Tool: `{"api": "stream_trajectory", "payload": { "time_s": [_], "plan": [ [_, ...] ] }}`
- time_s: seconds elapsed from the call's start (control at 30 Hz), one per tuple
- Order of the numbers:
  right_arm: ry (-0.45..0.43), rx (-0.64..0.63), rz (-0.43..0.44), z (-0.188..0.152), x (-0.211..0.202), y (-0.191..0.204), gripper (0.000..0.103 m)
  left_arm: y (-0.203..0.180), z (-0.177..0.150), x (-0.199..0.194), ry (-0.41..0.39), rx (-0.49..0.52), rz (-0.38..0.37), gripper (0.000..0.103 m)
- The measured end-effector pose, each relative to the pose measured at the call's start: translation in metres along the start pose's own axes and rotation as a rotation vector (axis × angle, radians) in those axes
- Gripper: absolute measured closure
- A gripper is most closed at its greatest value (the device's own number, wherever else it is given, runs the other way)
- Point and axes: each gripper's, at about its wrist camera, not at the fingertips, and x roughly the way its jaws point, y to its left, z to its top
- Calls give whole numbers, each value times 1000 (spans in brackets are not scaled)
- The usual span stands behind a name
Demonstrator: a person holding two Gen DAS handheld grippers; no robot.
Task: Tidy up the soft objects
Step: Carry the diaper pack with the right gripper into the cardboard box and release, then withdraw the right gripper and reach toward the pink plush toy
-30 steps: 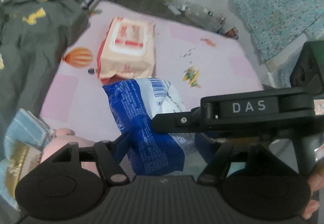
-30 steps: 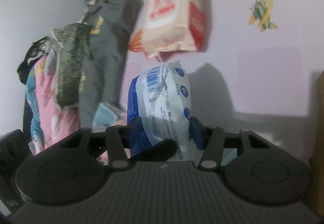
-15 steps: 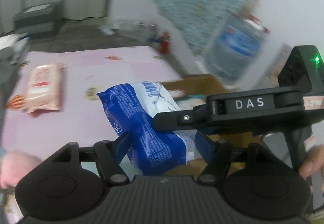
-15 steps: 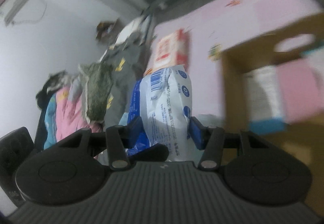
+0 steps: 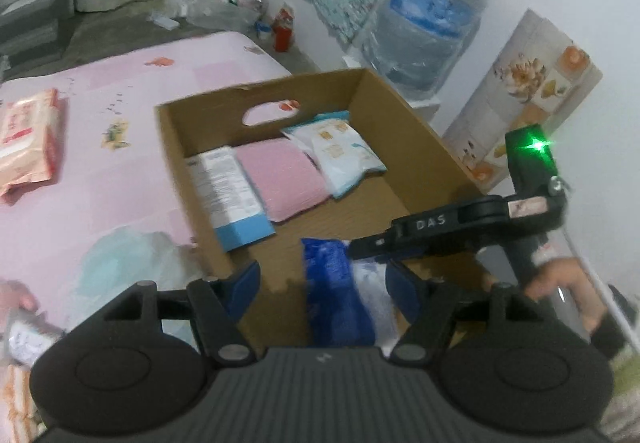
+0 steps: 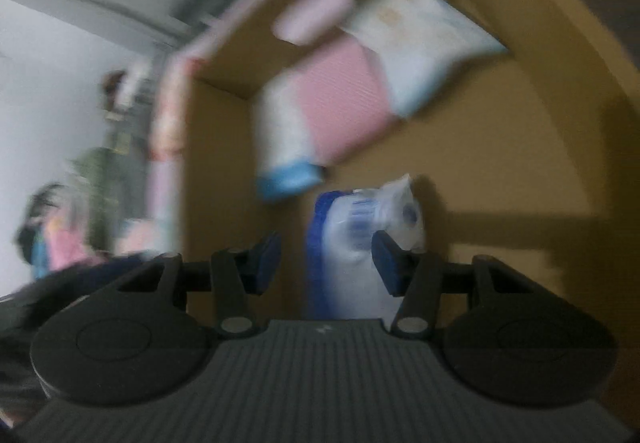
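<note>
Your left tool (image 5: 322, 277) and right tool (image 6: 326, 261) both hang over the cardboard box (image 5: 416, 131) on the pink bed (image 5: 100, 171). The blue-and-white pack (image 5: 340, 295) sits between each pair of fingers, touching 1 pad only, so both are open. 3 flat packs (image 5: 280, 171) lie inside

Dim indoor light, fisheye-bent edges, right wrist view motion-blurred — soft shadows
</note>
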Motion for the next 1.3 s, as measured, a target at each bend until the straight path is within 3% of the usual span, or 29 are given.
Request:
{"api": "stream_trajectory", "payload": {
  "time_s": [0.07,0.17,0.27,0.4,0.5,0.57,0.7,1.0,1.3],
  "plan": [
    [-19,-7,13,2,-3,-4,57,14,-8,-15,-36,-11,17,31],
    [-66,-77,-62,2,-11,3,56,36,-25,-38,-79,-45,56,31],
    [-53,-83,-95,0,-16,-2,55,56,-46,-55,-107,-76,94,31],
    [50,-132,-148,-5,-12,-3,53,82,-80,-72,-135,-145,104,29],
    [162,-155,-107,-10,2,-1,53,92,-101,-79,-145,-188,99,29],
    [185,-171,-116,-15,17,6,56,96,-114,-81,-149,-206,97,29],
    [147,-184,-113,-20,37,24,62,101,-137,-81,-131,-223,76,29],
    [77,-299,-117,-11,57,59,63,102,-177,-76,-93,-230,53,29],
    [27,-301,-121,-13,52,69,62,105,-187,-89,-150,-205,131,25]
  ]
}}
